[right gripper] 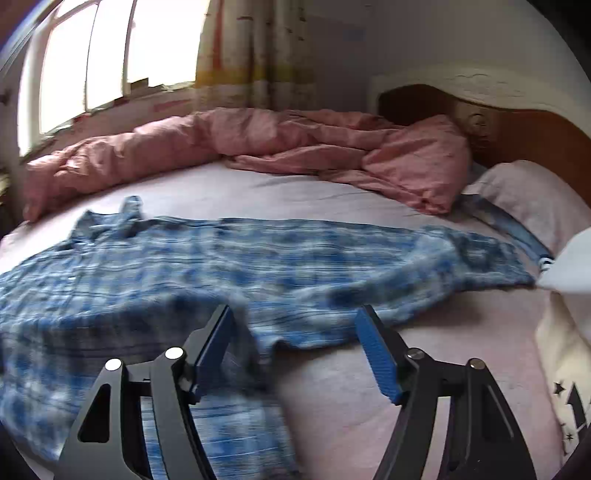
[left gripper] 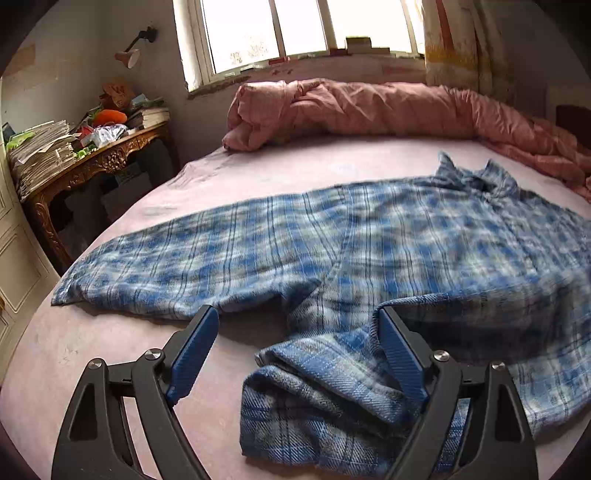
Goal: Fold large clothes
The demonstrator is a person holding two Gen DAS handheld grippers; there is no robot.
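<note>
A blue and white plaid shirt lies spread on the pink bed sheet, collar toward the far side, one sleeve stretched left. Its near hem corner is bunched and folded over by my left gripper, which is open with the bunched cloth between and under its jaws, not clamped. In the right wrist view the same shirt lies across the bed, its other sleeve reaching right. My right gripper is open, its jaws just above the shirt's near edge, holding nothing.
A rumpled pink duvet lies along the far side under the window. A cluttered carved wooden table stands left of the bed. A wooden headboard and pillows are at right.
</note>
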